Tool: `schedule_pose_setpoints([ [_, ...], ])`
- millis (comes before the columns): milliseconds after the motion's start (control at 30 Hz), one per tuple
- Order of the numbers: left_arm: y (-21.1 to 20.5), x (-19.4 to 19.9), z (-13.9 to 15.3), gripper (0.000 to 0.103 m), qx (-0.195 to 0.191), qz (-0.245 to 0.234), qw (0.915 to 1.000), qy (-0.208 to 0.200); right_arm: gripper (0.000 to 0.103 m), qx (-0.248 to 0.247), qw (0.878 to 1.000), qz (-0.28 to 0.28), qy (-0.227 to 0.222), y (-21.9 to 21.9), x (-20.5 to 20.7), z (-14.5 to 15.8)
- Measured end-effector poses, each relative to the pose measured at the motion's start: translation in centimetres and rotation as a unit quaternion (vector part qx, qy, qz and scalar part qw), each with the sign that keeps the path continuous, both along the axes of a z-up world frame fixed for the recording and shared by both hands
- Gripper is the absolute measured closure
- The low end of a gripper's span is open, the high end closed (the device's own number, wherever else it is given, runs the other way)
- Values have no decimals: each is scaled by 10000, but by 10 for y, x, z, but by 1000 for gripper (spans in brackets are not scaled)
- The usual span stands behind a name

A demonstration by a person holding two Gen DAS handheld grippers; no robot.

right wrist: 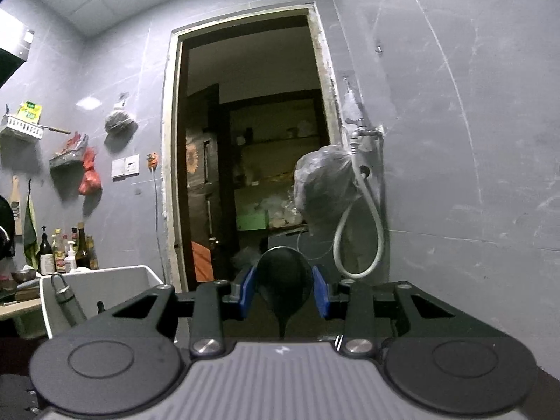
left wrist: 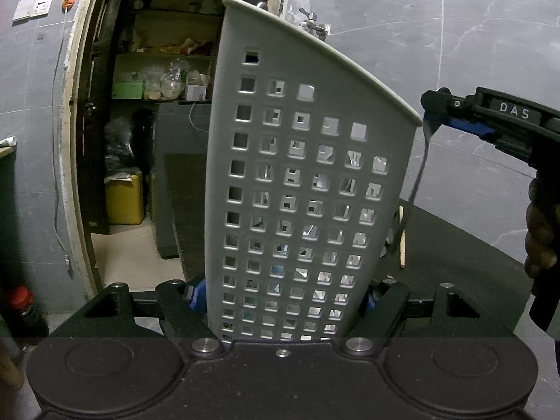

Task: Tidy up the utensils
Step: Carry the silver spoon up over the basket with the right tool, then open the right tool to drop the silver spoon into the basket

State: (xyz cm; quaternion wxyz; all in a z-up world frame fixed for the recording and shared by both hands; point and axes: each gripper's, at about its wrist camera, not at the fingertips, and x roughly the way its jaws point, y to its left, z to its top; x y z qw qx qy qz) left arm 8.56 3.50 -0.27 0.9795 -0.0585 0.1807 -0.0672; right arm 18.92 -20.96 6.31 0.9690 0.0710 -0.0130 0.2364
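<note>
A tall grey utensil holder point(left wrist: 308, 182) with square holes stands upright and fills the middle of the left wrist view. My left gripper point(left wrist: 283, 297) is shut on its lower part, one blue pad on each side. Shiny utensils show faintly through the holes. My right gripper point(left wrist: 434, 115) hovers at the holder's right rim, shut on a dark spoon whose thin handle point(left wrist: 418, 178) hangs down beside the holder. In the right wrist view the spoon's bowl point(right wrist: 284, 280) sits between the blue pads of my right gripper point(right wrist: 284, 290). The holder's rim point(right wrist: 98, 274) lies lower left, with a metal handle point(right wrist: 63, 294) sticking up inside.
A wooden stick point(left wrist: 401, 238) lies on the black tabletop point(left wrist: 455, 245) right of the holder. A red-capped bottle point(left wrist: 21, 301) stands at the left edge. Behind is a doorway with cluttered shelves point(left wrist: 164, 80). A tap with a hose point(right wrist: 360, 210) hangs on the wall; bottles point(right wrist: 66, 252) stand far left.
</note>
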Motion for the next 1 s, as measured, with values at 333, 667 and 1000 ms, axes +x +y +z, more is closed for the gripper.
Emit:
schedule_pose_setpoints([
  [333,4,8,-2,26,4,-95,10000,1,63,98,9997,-181,147,-5,-8,-5],
  [667,6,12,-3,26,8,-113,9999,-3,63,-34,9952,-20,-979,8,-29,57],
  [1000,6,12,-3,26,6,-115,9999,-6,63,-29,9805,966,-1710,50,-45,97],
])
